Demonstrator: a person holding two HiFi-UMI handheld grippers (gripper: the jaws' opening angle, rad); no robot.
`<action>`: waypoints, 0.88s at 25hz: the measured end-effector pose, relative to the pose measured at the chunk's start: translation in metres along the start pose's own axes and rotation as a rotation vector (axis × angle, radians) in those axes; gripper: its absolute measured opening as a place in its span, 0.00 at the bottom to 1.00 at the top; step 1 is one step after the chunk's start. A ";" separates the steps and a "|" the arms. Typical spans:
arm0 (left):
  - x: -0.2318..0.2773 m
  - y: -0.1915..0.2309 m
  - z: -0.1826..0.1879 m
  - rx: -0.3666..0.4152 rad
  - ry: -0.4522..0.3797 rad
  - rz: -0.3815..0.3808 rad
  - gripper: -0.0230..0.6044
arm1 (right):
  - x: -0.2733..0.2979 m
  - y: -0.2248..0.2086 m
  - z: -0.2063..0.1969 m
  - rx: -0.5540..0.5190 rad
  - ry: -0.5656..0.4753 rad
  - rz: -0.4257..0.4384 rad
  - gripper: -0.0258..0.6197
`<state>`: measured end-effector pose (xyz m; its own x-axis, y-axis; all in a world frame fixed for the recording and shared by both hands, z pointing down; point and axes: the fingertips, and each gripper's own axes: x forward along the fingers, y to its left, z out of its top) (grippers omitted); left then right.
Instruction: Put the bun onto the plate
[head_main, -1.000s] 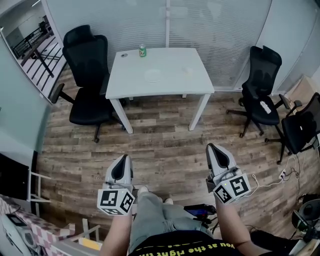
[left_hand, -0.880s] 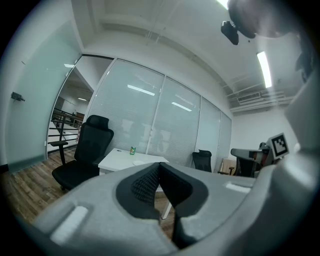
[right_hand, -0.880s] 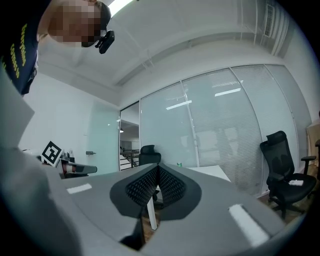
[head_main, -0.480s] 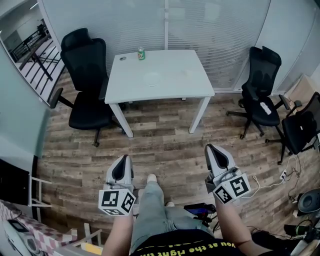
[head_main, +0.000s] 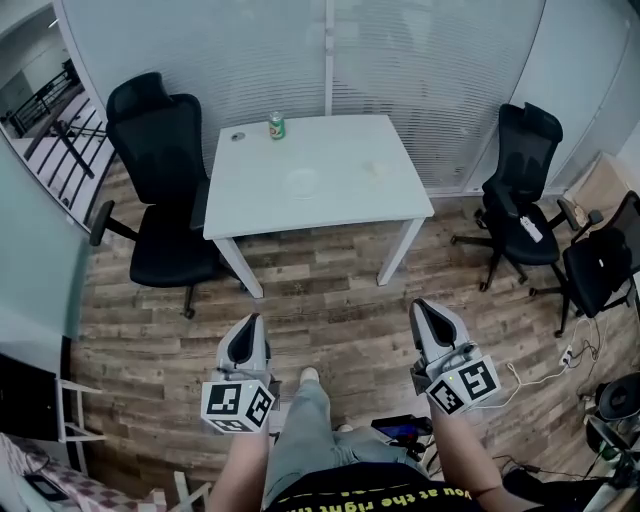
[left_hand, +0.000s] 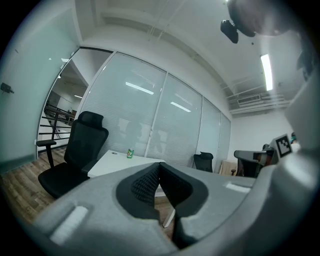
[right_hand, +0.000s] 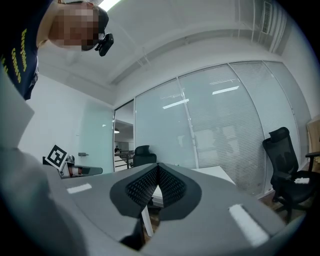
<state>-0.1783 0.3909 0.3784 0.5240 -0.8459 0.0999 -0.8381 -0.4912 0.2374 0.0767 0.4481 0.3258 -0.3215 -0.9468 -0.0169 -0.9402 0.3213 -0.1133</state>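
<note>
The person is holding the left gripper and the right gripper out in front at either side of the grey trouser leg, both pointing toward the table. In each gripper view the jaws are pressing together at their tips with nothing between them, so both are clenched and empty. Under them the wooden floor is stretching away to the table's near legs, well apart from the grippers.

On the white table, the plate is lying about midway between the left and right edges, a little nearer the near edge than the far one. The bun is sitting to the right of the plate, apart from it and closer to the right edge; it is showing only as a small pale shape. A green can is standing upright by the far edge, toward the far left corner.

A black office chair is standing at the table's left edge, and another black chair is standing off to the right.
</note>
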 end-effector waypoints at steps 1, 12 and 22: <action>0.011 0.005 0.003 0.000 0.001 -0.007 0.04 | 0.010 -0.003 0.000 0.003 0.001 -0.005 0.05; 0.107 0.059 0.032 0.007 0.003 -0.063 0.04 | 0.103 -0.027 0.008 -0.006 -0.005 -0.051 0.05; 0.158 0.091 0.044 0.009 0.020 -0.102 0.04 | 0.156 -0.038 0.009 -0.004 0.002 -0.079 0.05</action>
<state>-0.1784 0.2034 0.3728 0.6096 -0.7870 0.0945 -0.7814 -0.5766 0.2388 0.0636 0.2877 0.3183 -0.2466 -0.9691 -0.0065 -0.9630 0.2458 -0.1102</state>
